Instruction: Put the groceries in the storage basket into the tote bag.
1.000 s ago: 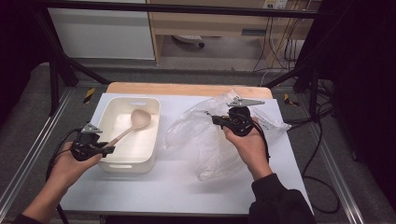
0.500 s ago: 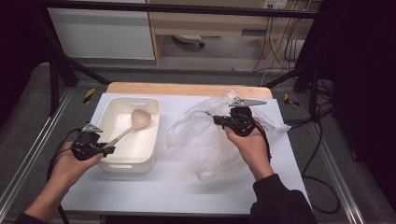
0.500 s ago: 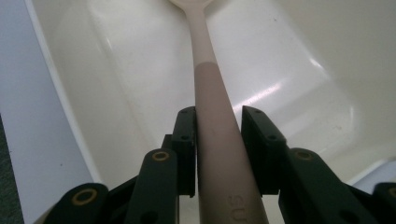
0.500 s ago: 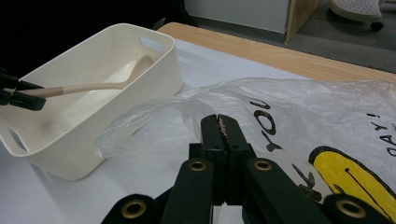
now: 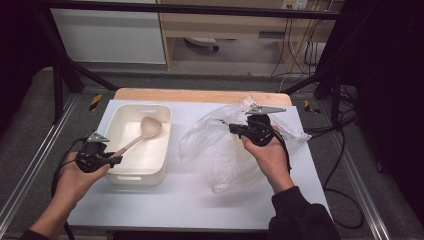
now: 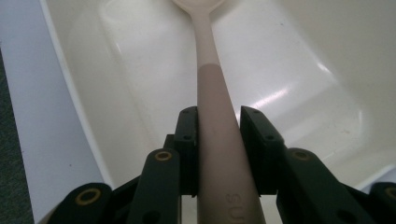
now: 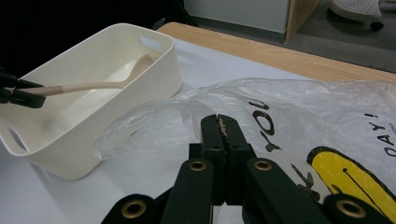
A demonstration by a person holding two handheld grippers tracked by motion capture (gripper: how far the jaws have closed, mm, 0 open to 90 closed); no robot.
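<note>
The tabletop (image 5: pixel 190 200) carries a white sheet, with a strip of bare wood showing along its far edge. On its right half lies a crumpled clear plastic bag (image 5: pixel 220 150), printed with black letters and a yellow mark as the right gripper view shows. On the left half stands a cream tub (image 5: pixel 120 175) with handle slots, upright, near the bag but apart from it. Inside the tub rests a pale spoon (image 5: pixel 142 132), bowl toward the far end, handle slanting up and out over the near left rim.

The left tool (image 6: pixel 219 154) grasps the spoon handle: both black jaws press against its sides, and they have just been closing slightly on it. The person's left hand (image 5: pixel 75 175) holds this tool just beside the tub's near left corner.

The right tool (image 7: pixel 223 135) is clenched, its jaws meeting with the bag's film pinched at the bag's upper edge. The right hand (image 5: pixel 270 155) rests over the bag.
</note>
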